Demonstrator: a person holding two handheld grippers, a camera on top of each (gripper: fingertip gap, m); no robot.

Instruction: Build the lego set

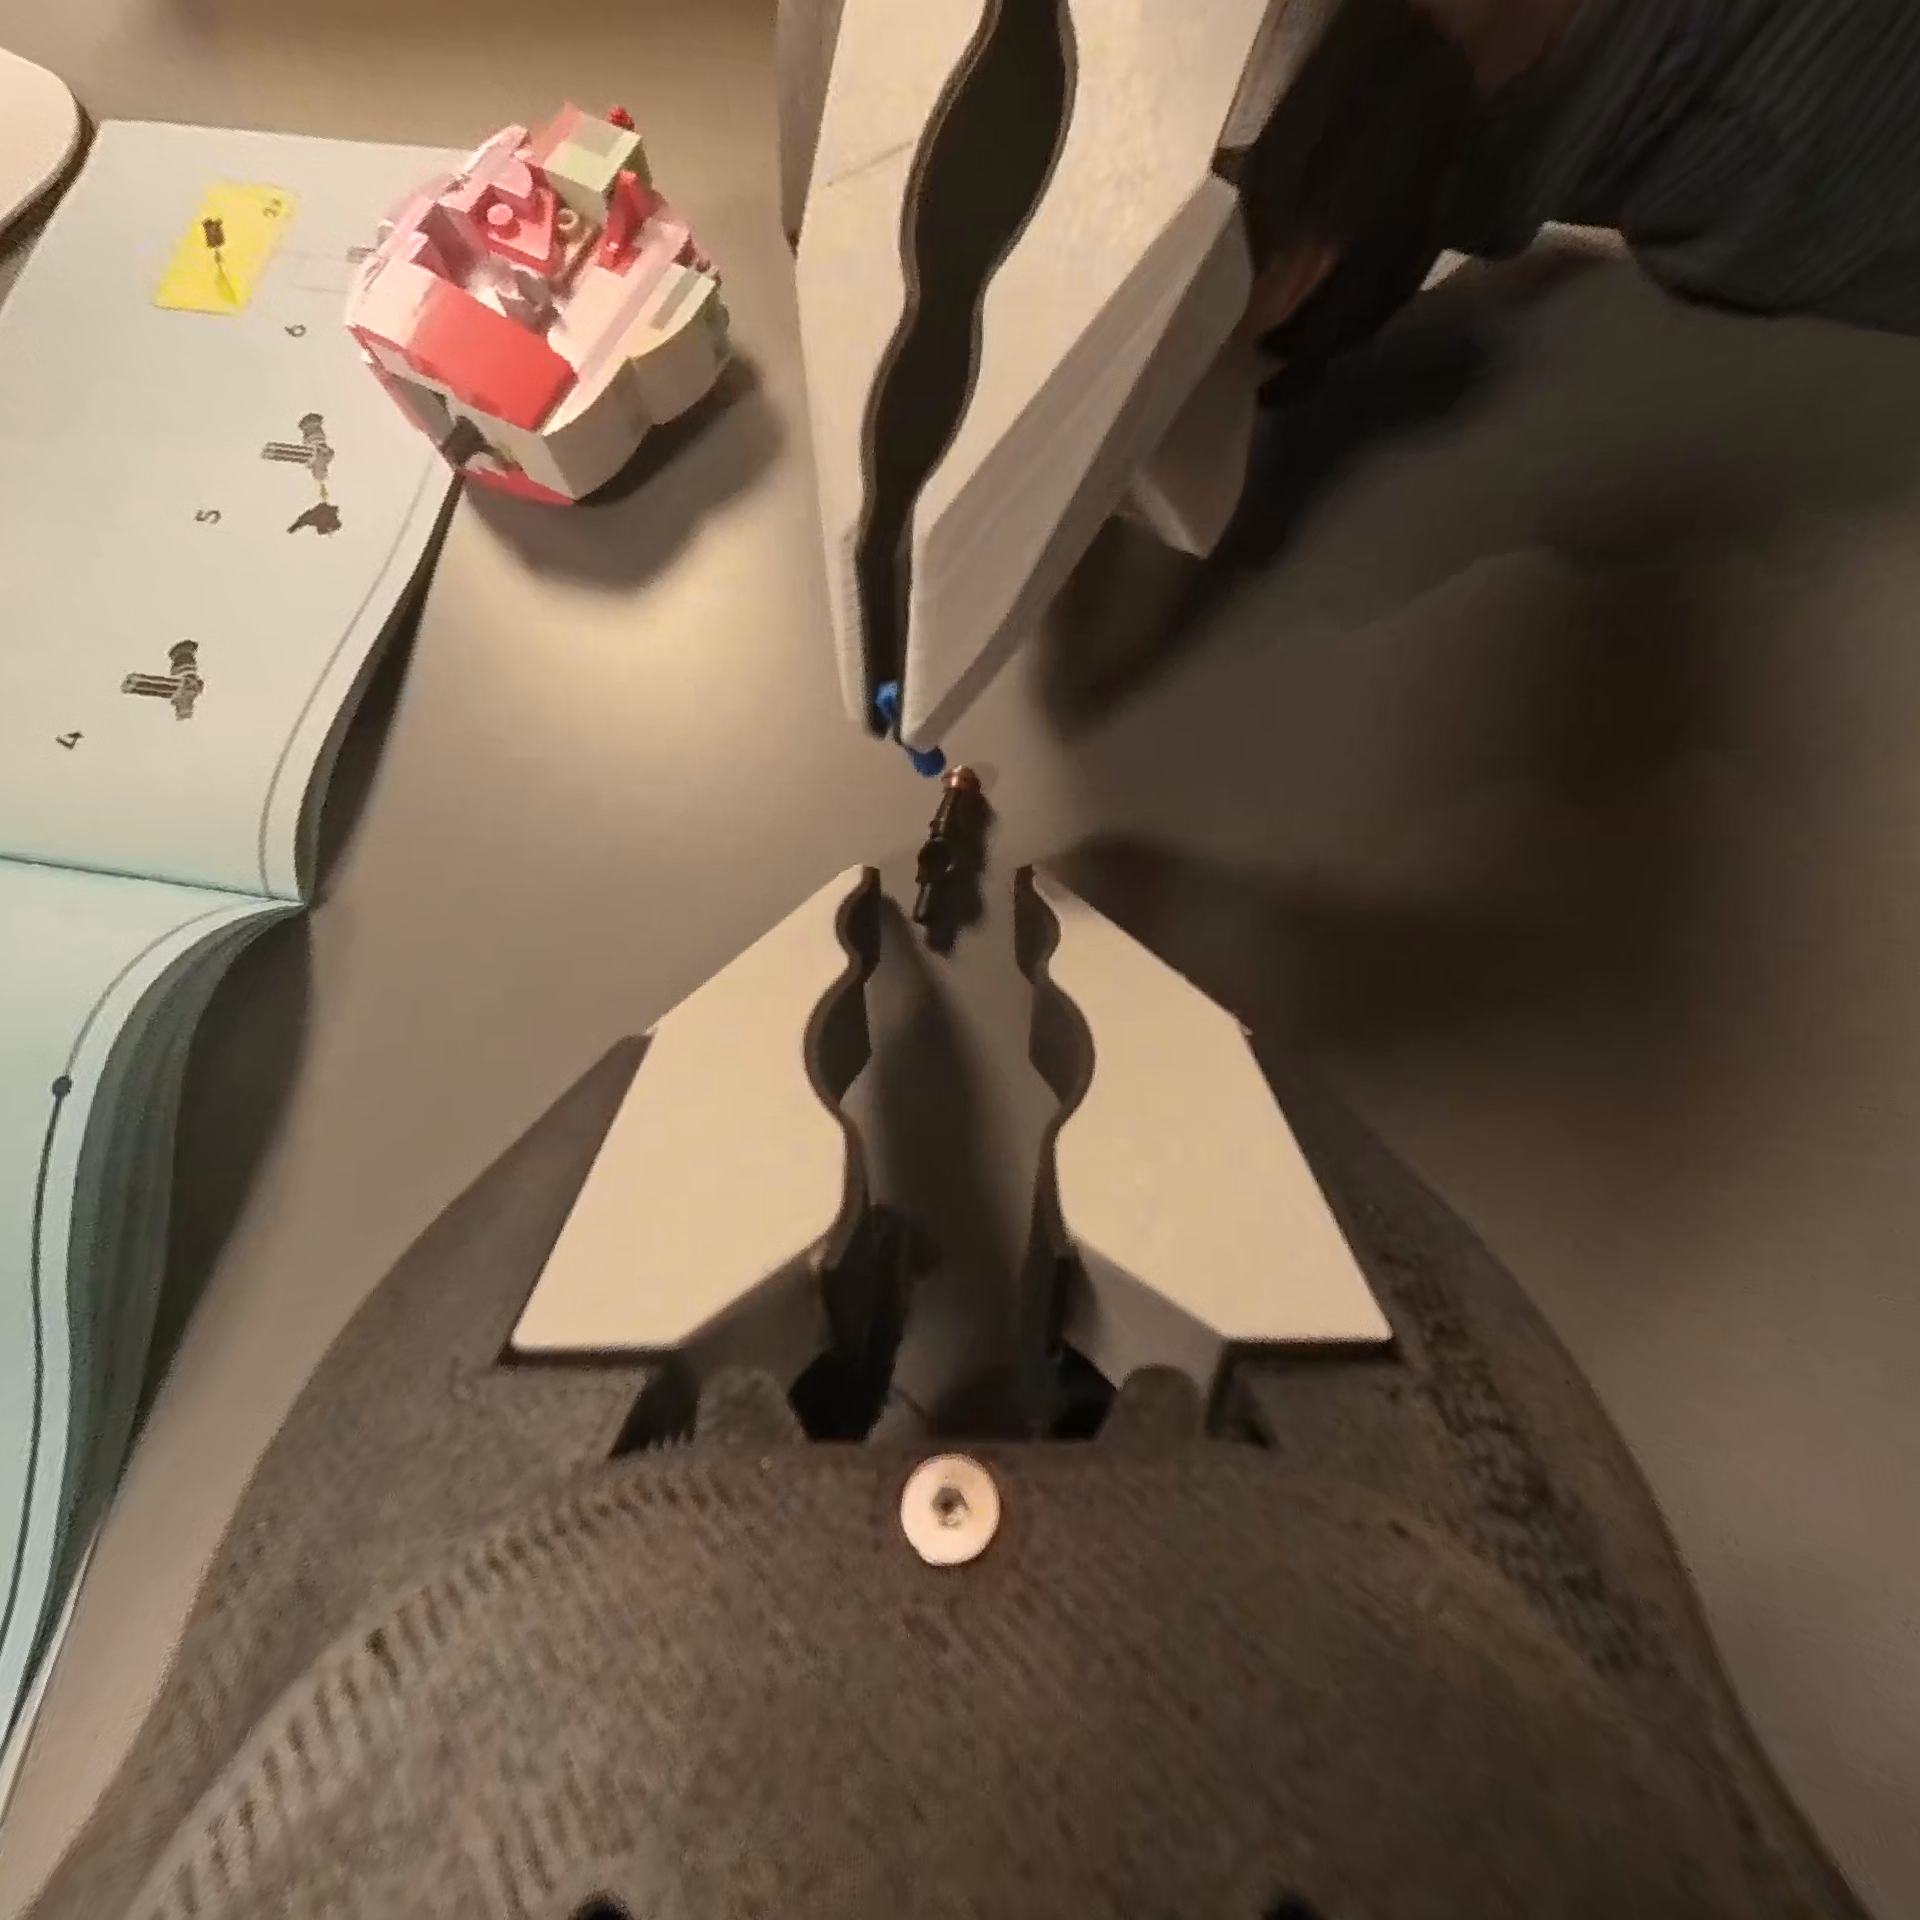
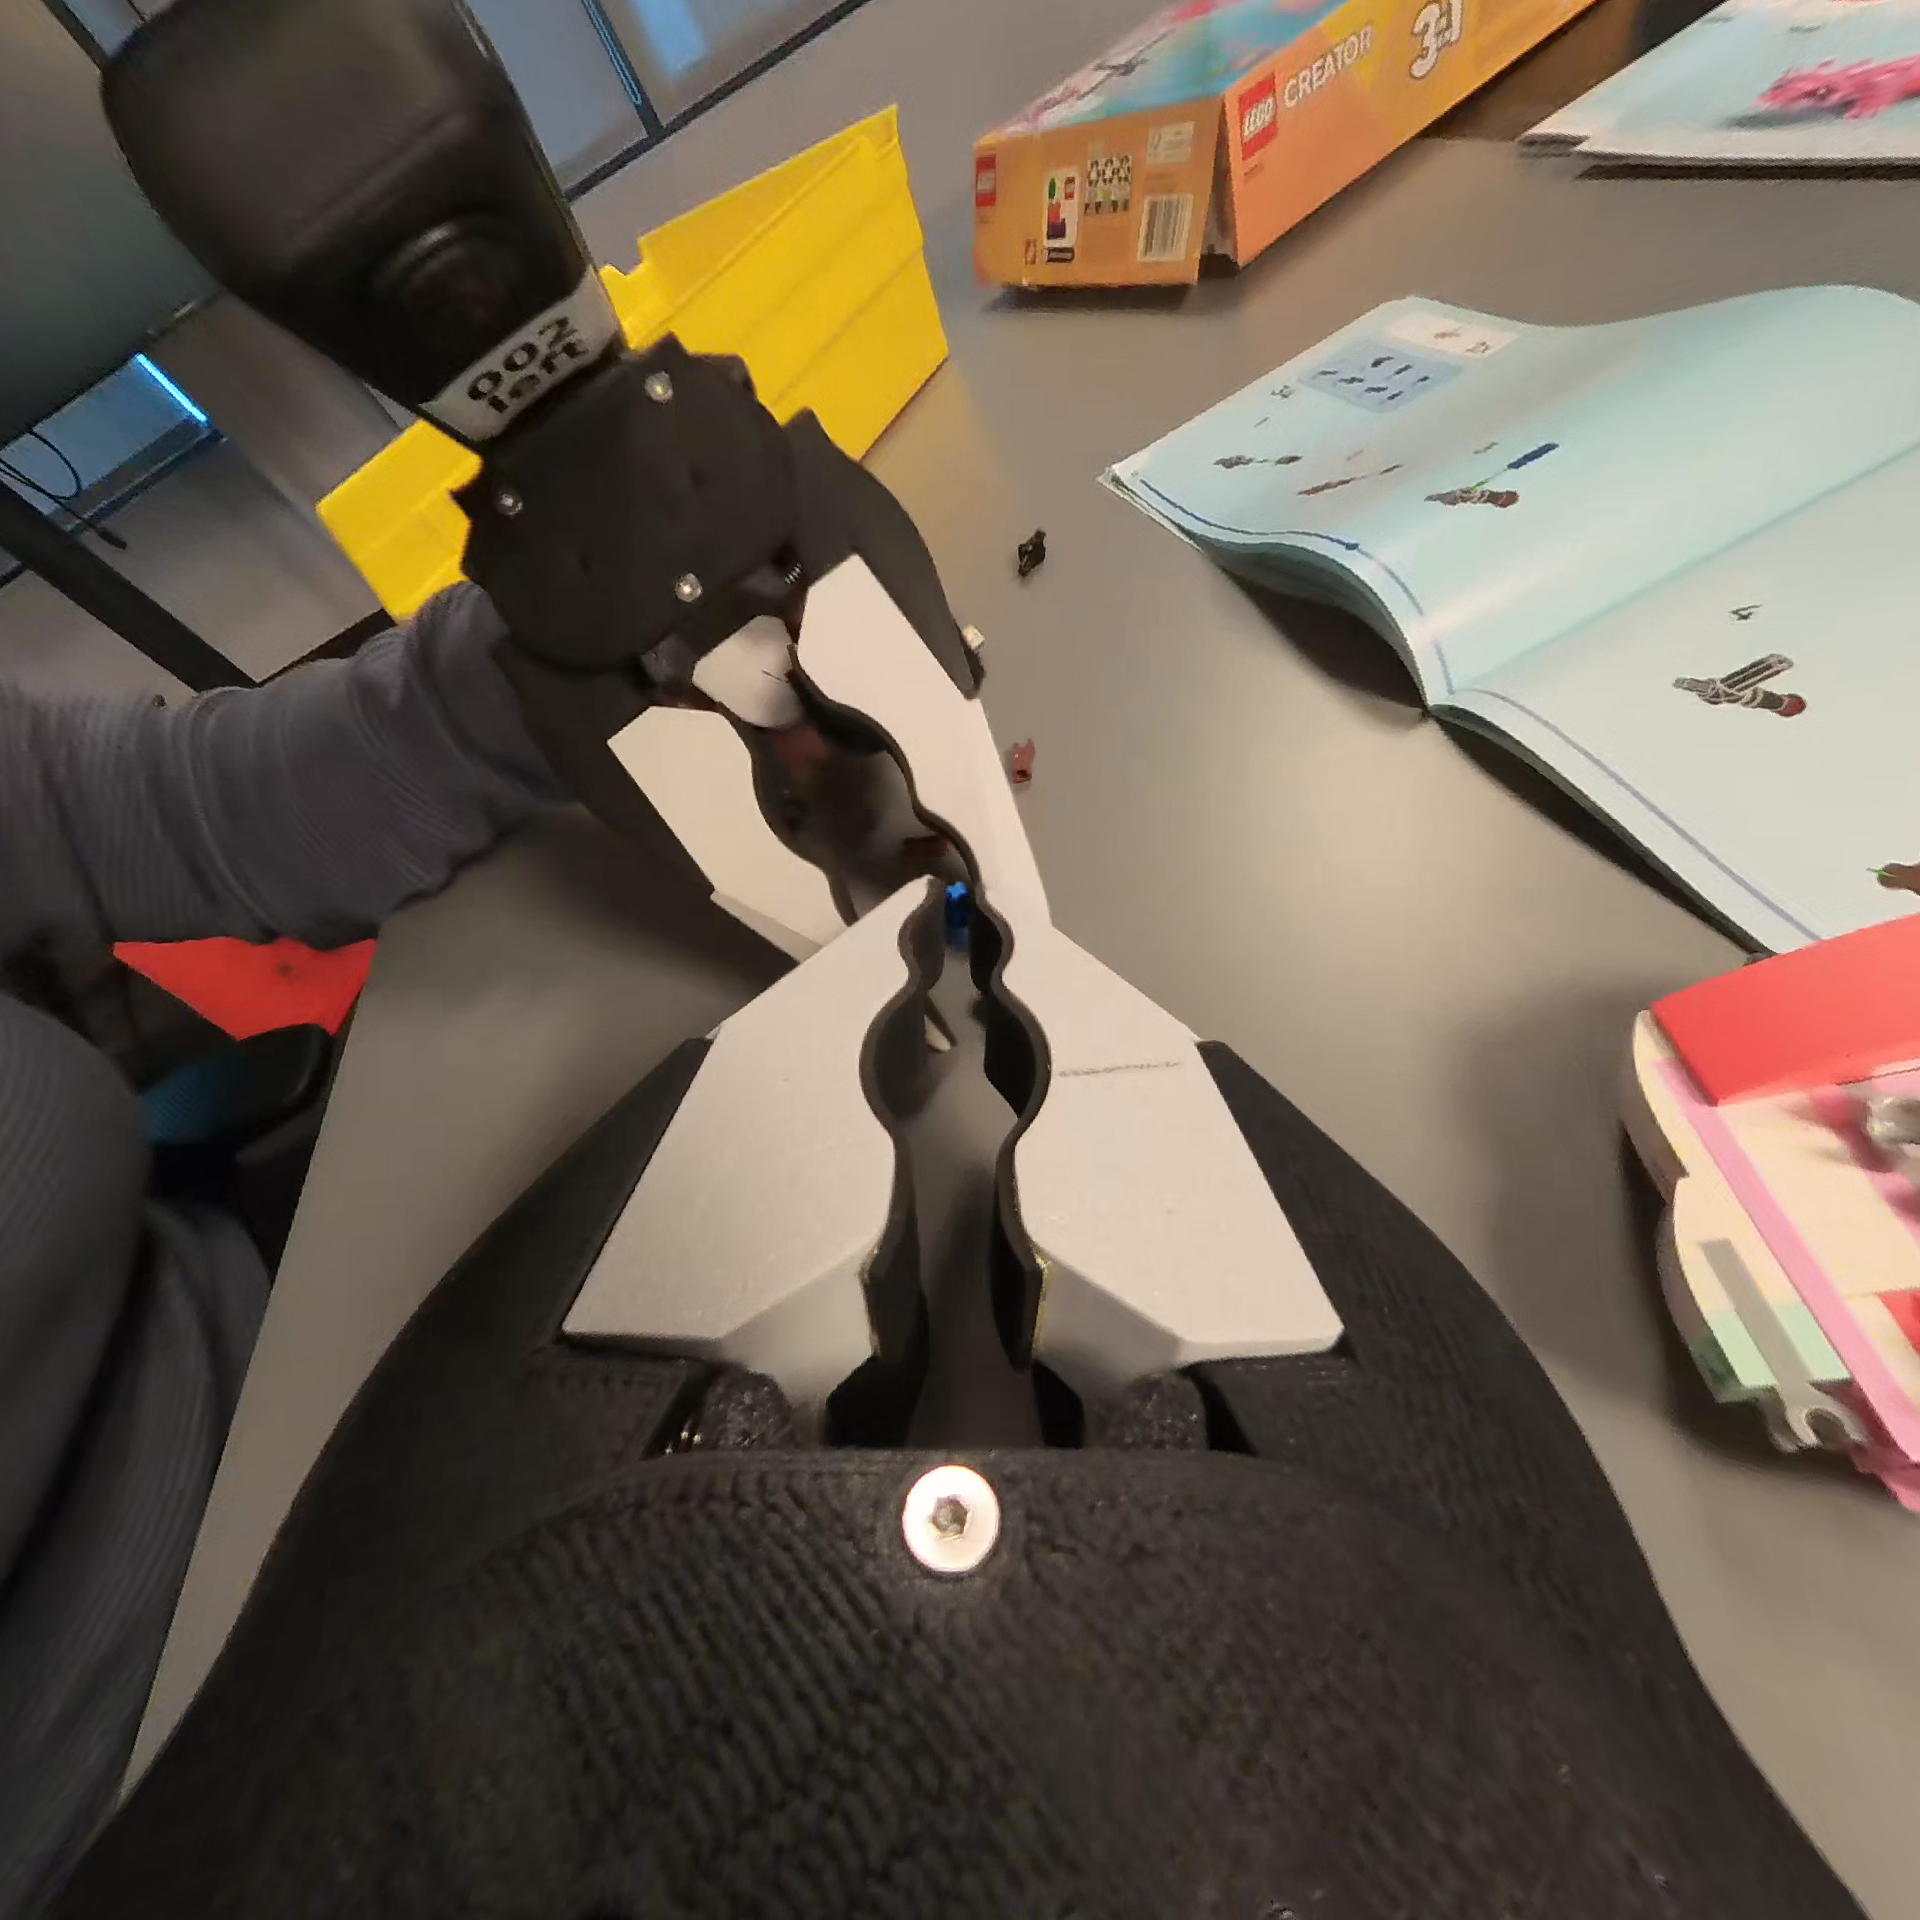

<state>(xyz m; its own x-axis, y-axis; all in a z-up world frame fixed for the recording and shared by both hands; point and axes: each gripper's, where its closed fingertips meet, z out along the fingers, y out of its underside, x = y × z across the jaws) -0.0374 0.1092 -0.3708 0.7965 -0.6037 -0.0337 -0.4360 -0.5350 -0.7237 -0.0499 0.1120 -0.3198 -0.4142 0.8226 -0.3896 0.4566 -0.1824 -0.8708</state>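
Lying under everything is a grey desk (image 1: 644,644). An open booklet (image 1: 177,499) with pale blue pages sits at 9 o'clock in the left wrist view, and it shows at 2 o'clock in the right wrist view too. A flat orange box (image 2: 1226,156) lies at 12 o'clock there, and a yellow bin (image 2: 790,270) stands at 11 o'clock behind the left gripper.

A red, white and pink brick model (image 1: 540,312) rests at 11 o'clock in the left wrist view, touching the edge of the booklet.

The left gripper (image 1: 940,878) points up from 6 o'clock. It is partly open, with a narrow gap. A thin black piece (image 1: 943,852) with a brown tip stands in that gap at the fingertips. The fingers do not press on it, and space shows on both sides.

The right gripper (image 1: 891,727) comes down from 12 o'clock and its tips nearly meet the left one's. It is closed on a tiny blue piece (image 1: 906,740), which pokes out at the very tip. The blue piece is just beside the brown tip of the black piece.

A small black bit (image 2: 1031,553) and a small brown bit (image 2: 1023,761) lie alone on the desk near 12 o'clock in the right wrist view.
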